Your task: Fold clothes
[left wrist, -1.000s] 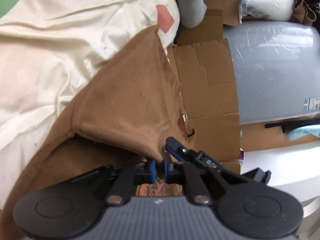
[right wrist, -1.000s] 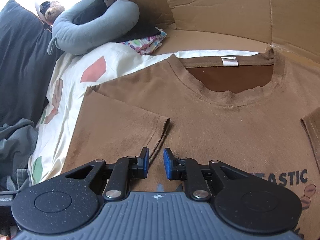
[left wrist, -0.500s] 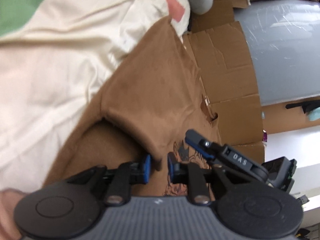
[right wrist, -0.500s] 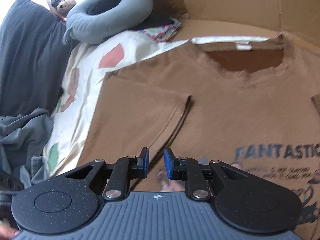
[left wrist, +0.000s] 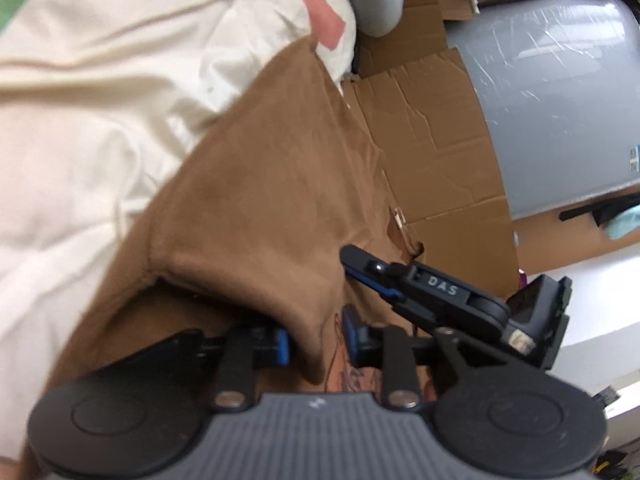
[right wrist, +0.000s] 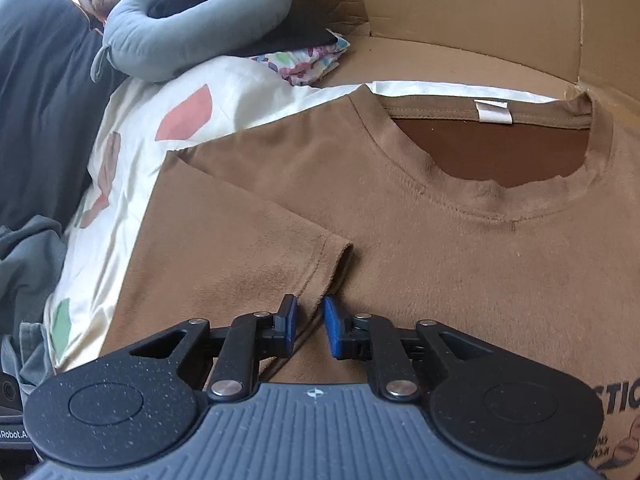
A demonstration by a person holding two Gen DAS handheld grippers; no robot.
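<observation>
A brown T-shirt (right wrist: 420, 216) lies face up on a cream bedsheet (right wrist: 132, 168), collar far, its left side and sleeve folded inward. My right gripper (right wrist: 307, 324) is open just over the sleeve hem, holding nothing. In the left wrist view the shirt's folded side (left wrist: 256, 208) drapes down between the blue pads of my left gripper (left wrist: 316, 340), whose jaws stand apart around the cloth edge. The right gripper's fingers (left wrist: 372, 272) show beside it.
A grey neck pillow (right wrist: 192, 28) and folded patterned cloth (right wrist: 308, 60) lie at the bed's head. Cardboard walls (right wrist: 480, 12) stand behind the shirt. Dark bedding (right wrist: 36, 112) lies to the left. A grey panel (left wrist: 560, 100) and flattened cardboard (left wrist: 436, 140) are beyond.
My left gripper was clamped on the shirt's folded edge and has opened; the cloth hangs loose between its pads. My right gripper swung briefly away, then came back over the sleeve hem.
</observation>
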